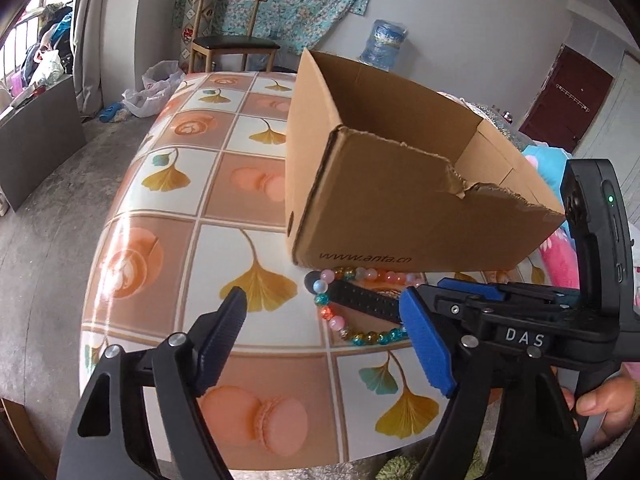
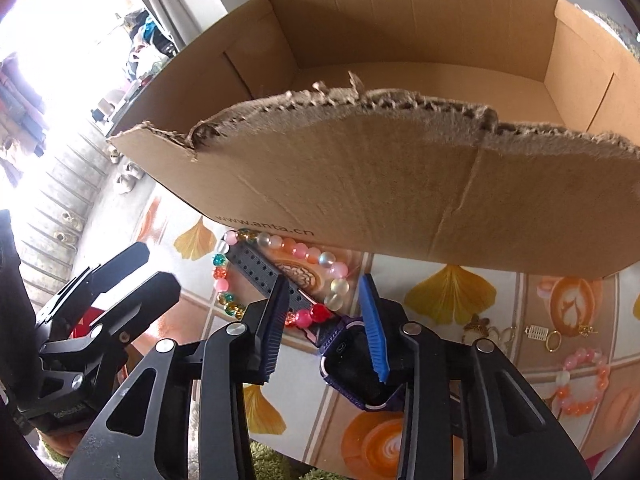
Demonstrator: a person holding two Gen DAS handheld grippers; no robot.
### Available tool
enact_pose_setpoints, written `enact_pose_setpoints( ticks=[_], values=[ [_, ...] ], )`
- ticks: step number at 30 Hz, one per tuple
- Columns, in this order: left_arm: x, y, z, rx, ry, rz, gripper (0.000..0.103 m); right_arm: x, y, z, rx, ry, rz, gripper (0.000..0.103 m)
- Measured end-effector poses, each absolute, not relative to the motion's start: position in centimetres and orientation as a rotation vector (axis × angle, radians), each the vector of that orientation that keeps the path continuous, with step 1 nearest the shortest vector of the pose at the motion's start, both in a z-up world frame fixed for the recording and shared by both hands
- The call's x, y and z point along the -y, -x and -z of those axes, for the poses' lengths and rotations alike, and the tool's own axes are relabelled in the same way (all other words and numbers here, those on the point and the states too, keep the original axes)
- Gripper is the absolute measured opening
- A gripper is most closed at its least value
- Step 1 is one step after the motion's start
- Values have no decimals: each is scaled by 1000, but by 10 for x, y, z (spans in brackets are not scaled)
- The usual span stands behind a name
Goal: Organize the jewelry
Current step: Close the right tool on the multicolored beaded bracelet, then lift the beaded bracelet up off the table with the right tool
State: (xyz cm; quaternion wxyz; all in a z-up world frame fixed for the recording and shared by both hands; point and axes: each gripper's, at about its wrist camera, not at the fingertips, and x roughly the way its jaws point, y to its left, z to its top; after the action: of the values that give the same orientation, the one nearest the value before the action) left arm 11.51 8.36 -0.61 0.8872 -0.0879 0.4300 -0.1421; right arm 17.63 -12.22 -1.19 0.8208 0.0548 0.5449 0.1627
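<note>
A multicoloured bead bracelet (image 2: 280, 248) lies on the tablecloth just in front of an open cardboard box (image 2: 380, 184). A watch with a purple case (image 2: 352, 368) and a black perforated strap (image 2: 260, 272) rests across it. My right gripper (image 2: 324, 320) points down over the watch. Its jaws stand partly apart, with the case and strap between them and tablecloth showing beside the black finger. My left gripper (image 1: 324, 336) hangs wide open to the left of the bracelet (image 1: 340, 308) and holds nothing.
The box (image 1: 400, 184) is empty inside with a torn near rim. Right of the watch lie a pink and orange bead bracelet (image 2: 584, 384) and small gold charms and rings (image 2: 548, 336). The table (image 1: 180, 240) drops off at left. A chair (image 1: 228, 40) stands behind.
</note>
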Motion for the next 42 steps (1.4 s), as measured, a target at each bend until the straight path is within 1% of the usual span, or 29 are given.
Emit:
enact_pose_setpoints(
  ticks=[2, 3, 5, 6, 8, 9, 11, 12, 13, 14, 16, 19, 27, 32, 33, 35, 37, 42],
  values=[
    [-80, -123, 12, -922, 192, 305, 62, 122, -177, 13, -1167, -115, -344, 28],
    [-79, -127, 16, -938, 197, 308, 59, 122, -179, 15, -1171, -114, -344, 27],
    [-79, -131, 20, -958, 214, 317, 50, 118, -183, 18, -1179, -109, -338, 24],
    [-79, -133, 23, -965, 219, 319, 48, 118, -183, 20, -1184, -110, -338, 22],
    [-78, -134, 25, -979, 223, 322, 39, 117, -183, 20, -1183, -104, -342, 20],
    [-76, -135, 27, -987, 219, 319, 36, 116, -182, 20, -1182, -96, -345, 17],
    [-74, -135, 32, -1006, 211, 315, 24, 110, -186, 21, -1180, -86, -348, 13],
    [-73, -136, 34, -1016, 211, 314, 20, 109, -185, 22, -1181, -82, -351, 8],
    [-73, -135, 35, -1012, 205, 305, 15, 108, -185, 22, -1178, -83, -356, 8],
    [-72, -135, 35, -1009, 192, 295, 12, 107, -185, 22, -1176, -80, -357, 8],
    [-74, -134, 34, -1003, 191, 290, 9, 106, -183, 22, -1167, -70, -362, 8],
    [-78, -132, 29, -985, 196, 282, 0, 106, -180, 19, -1149, -57, -373, 7],
    [-95, -116, 11, -935, 203, 251, 0, 98, -168, 0, -1090, -43, -441, 7],
    [-96, -117, 13, -971, 221, 266, 1, 89, -161, -9, -1083, -48, -496, 7],
    [-95, -118, 15, -985, 227, 274, 3, 90, -159, -9, -1088, -53, -503, 7],
    [-93, -123, 23, -1022, 236, 283, 18, 90, -156, -8, -1106, -68, -517, 7],
    [-90, -127, 28, -1036, 241, 287, 21, 92, -155, -5, -1129, -87, -530, 7],
    [-81, -133, 33, -1041, 201, 288, 22, 93, -150, 0, -1174, -103, -540, 7]
  ],
)
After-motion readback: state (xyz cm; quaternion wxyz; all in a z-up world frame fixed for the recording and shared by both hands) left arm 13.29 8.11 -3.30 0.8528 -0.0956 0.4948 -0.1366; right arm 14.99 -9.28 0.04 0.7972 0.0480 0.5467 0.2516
